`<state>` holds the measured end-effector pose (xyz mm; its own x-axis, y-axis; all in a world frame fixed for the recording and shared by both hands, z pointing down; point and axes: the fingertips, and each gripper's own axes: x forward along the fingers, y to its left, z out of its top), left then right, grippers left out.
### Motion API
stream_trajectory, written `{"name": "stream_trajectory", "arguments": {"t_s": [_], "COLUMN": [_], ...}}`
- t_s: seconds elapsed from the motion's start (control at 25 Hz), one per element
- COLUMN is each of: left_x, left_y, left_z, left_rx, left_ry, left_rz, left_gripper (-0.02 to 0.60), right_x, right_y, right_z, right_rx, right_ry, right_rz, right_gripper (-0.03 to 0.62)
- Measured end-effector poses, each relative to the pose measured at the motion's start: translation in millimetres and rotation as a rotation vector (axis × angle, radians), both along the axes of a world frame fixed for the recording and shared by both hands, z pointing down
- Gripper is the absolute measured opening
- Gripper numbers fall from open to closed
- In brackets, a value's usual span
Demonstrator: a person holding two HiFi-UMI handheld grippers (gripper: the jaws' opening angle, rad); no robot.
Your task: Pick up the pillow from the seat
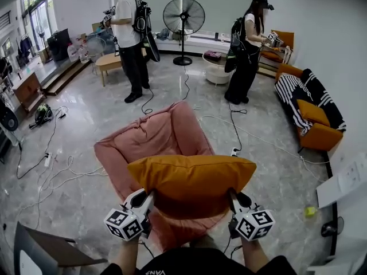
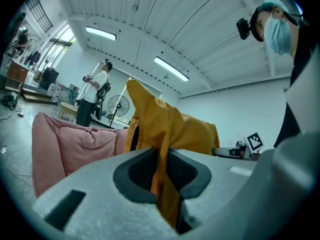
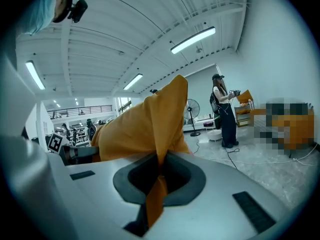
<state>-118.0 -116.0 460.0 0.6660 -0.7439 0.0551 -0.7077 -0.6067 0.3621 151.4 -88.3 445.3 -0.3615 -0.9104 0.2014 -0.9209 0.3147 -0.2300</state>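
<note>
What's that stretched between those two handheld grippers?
A plump orange fabric pillow, its near corners pinched by the left gripper and right gripper, above the pink cushioned seat. The head view shows it.

A glossy grey stone-tile floor point(image 1: 86, 136) is crossed by loose white cables point(image 1: 54, 179). A black pedestal fan point(image 1: 183, 17) is set before the pale back wall point(image 1: 229, 4), with a low round white table point(image 1: 217, 73) near it and a low light wooden table point(image 1: 108, 62) further left. An orange sofa point(image 1: 315, 137) draped with a black-and-white striped throw point(image 1: 293, 93) is placed along the white right wall point(image 1: 327, 33). Daylight is admitted through tall windows point(image 1: 35, 16) at the left; long ceiling tube lights point(image 2: 171, 68) are lit
</note>
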Motion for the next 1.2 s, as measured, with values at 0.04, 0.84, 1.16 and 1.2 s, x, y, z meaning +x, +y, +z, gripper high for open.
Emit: {"name": "stream_trajectory", "arguments": {"t_s": [0.04, 0.84, 1.16, 1.2], "left_x": [0, -3, -2, -2], "left_y": [-1, -4, 0, 0], "left_z": [-7, -109, -133, -134], "left_rx": [0.02, 0.215, 0.259, 0.262], "left_ry": [0.002, 0.04, 0.044, 0.044], "left_rz": [0.003, 0.011, 0.017, 0.018], "left_gripper": [0.055, 0.048, 0.048, 0.048], "right_x": [0, -3, -2, -2], "right_y": [1, 11, 16, 17], "right_z": [-6, -98, -120, -121], "right_rx": [0.014, 0.202, 0.246, 0.25], "right_ry": [-0.002, -0.021, -0.031, -0.032], "right_rz": [0.003, 0.012, 0.018, 0.02], "right_gripper": [0.012, 0.012, 0.014, 0.014]}}
